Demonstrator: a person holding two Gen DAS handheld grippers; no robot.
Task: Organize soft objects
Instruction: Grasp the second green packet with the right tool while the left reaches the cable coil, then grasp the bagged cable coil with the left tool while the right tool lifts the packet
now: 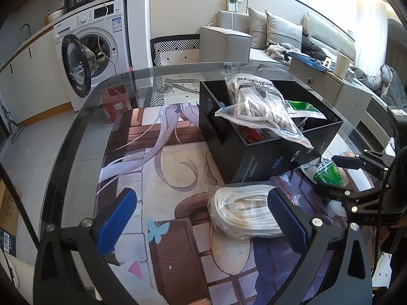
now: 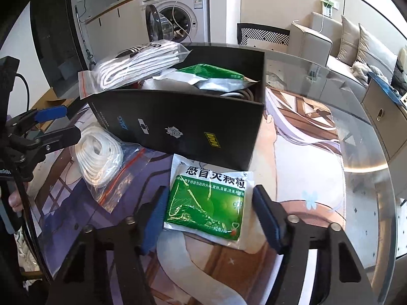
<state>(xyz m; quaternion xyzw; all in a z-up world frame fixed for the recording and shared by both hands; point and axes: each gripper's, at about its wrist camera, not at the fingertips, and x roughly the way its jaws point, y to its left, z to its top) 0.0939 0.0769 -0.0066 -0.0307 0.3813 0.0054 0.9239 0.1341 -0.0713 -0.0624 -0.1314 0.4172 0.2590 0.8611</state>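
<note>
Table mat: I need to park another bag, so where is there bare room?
Free: the mat left of the black box, and the patch right of the green sachet. Crowded: in front of the box, where the bagged rope and sachet lie.

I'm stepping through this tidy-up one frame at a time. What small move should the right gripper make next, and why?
Probably close the right gripper the rest of the way on the green packet. The packet lies flat on the mat between its fingers, which do not seem to press it yet, and the black box just behind is open.
</note>
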